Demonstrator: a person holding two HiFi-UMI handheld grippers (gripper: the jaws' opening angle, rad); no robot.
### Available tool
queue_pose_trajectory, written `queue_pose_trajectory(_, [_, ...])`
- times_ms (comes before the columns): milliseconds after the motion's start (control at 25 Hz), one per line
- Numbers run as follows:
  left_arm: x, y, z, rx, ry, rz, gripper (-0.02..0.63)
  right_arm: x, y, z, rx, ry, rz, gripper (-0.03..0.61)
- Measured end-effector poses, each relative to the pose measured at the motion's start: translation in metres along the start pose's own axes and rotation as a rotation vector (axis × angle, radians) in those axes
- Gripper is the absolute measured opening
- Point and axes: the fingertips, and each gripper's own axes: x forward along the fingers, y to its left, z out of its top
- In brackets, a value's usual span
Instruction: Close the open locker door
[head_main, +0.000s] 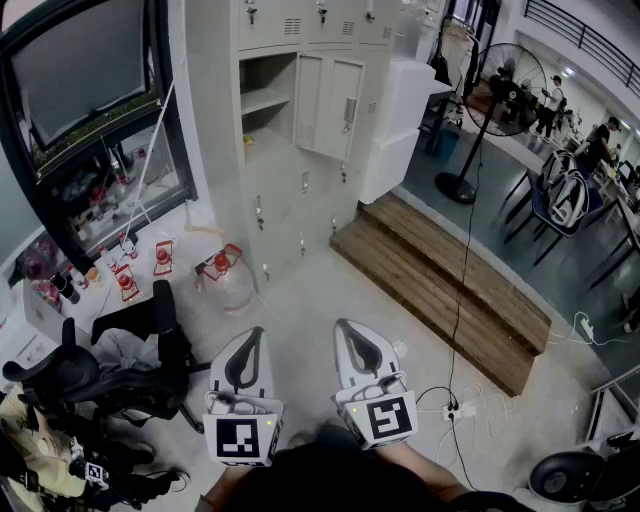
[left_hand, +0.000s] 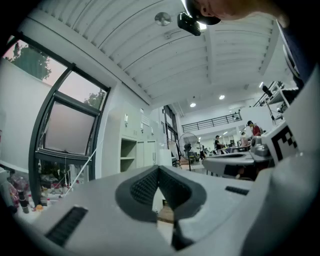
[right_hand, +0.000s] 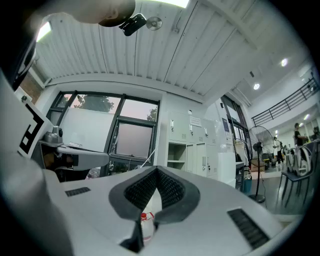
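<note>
Finds left gripper and right gripper both pressed closed and empty, well apart from the locker door standing ajar high in the locker bank; judges a trip on the water jug or wooden step edge likely if drifting sideways, with bare floor straight ahead.

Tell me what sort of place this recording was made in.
Probably a shared workshop or lab office: a bank of grey metal lockers, a pedestal fan on the open floor, and a black office chair nearby.
</note>
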Motion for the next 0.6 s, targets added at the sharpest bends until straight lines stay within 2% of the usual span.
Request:
queue_pose_trajectory(160, [0.002, 0.011, -0.004, -0.015, 0.034, 0.026, 0.002, 0.008, 0.001, 0.002, -0.013, 0.000, -0.005, 0.015])
queue_pose_trajectory(360, [0.008, 0.000, -0.010, -0.026, 0.016, -0.028, 0.002, 0.006, -0.002, 0.000, 0.017, -0.003, -0.020, 0.015])
queue_pose_trajectory(600, [0.036, 0.003, -0.026, -0.054, 0.057, -0.054, 0.002, 0.037, -0.011, -0.016, 0.044, 0.002, -0.006, 0.017])
